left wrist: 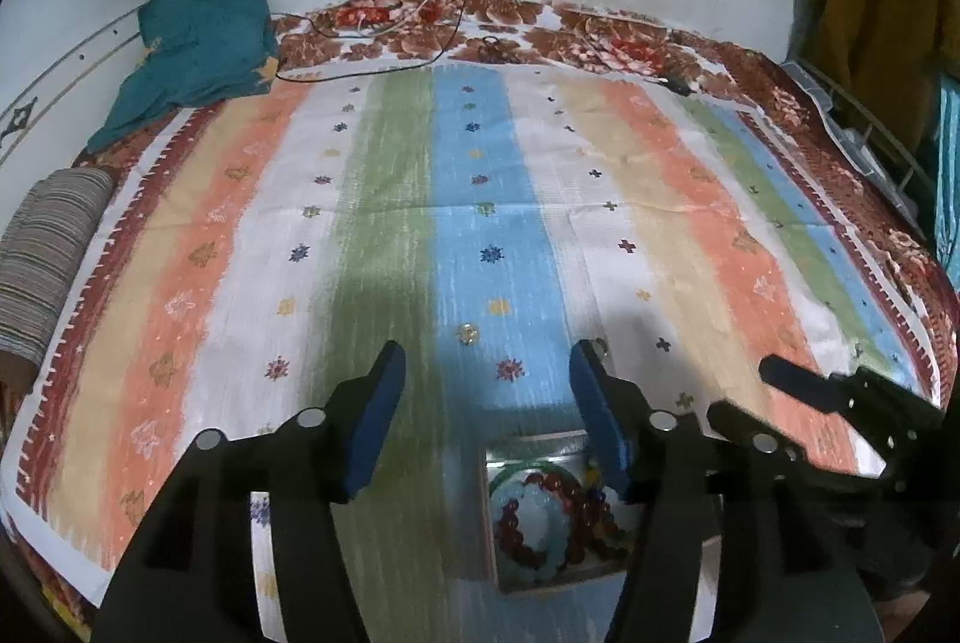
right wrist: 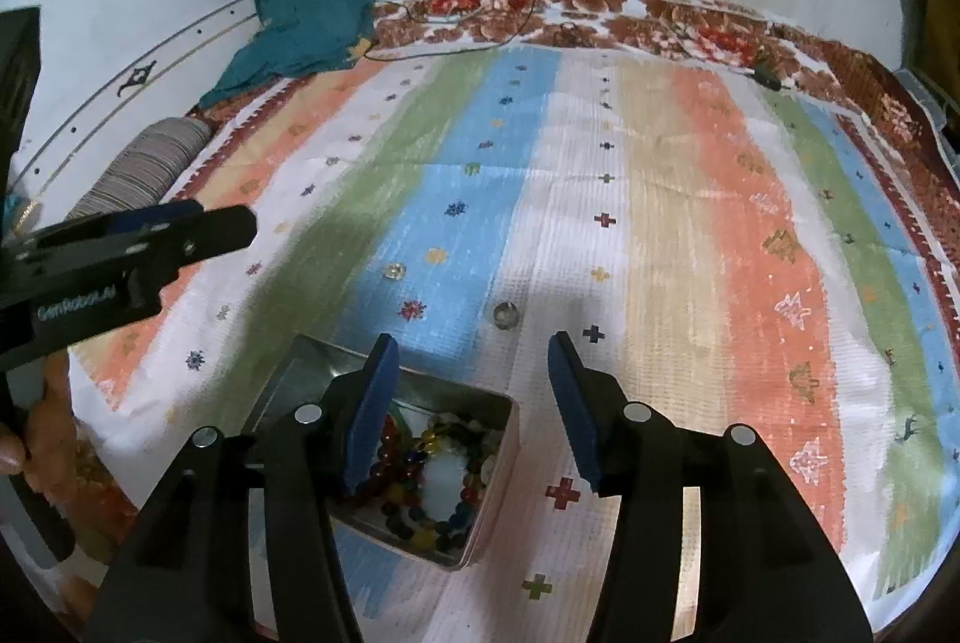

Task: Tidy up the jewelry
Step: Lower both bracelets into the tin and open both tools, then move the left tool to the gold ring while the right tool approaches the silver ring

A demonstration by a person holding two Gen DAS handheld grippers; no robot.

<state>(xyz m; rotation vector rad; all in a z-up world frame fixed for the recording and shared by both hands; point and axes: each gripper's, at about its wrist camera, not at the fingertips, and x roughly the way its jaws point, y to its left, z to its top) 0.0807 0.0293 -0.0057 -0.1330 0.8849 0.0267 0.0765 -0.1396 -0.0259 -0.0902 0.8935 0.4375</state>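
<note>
Left claw (left wrist: 487, 391) jaws apart, nothing between them; right claw (right wrist: 474, 379) likewise apart and empty. Both hang over a striped pastel cloth with small embroidered motifs (right wrist: 690, 199) spread on a bed. Shallow square metal tin (right wrist: 480, 547) sits just under and to the left of the right claw, below and right of the left one; inside, several beaded bracelets in red, amber, blue and green (right wrist: 420, 481) lie coiled together. Two small loose rings outside the tin: clear glassy ring (right wrist: 394, 272) ahead-left of the right claw, dull grey ring (right wrist: 505, 314) just ahead of it, between its jaws as seen. Step in hand, by my reading: gather the strays into the tin. Grey ring looks nearest the right claw. Advice: come down steeply, straddle the ring, close slowly; cloth is soft and may bunch, so pinch the ring's edge, not the fabric. Keep the left claw off the tin rim.
</note>
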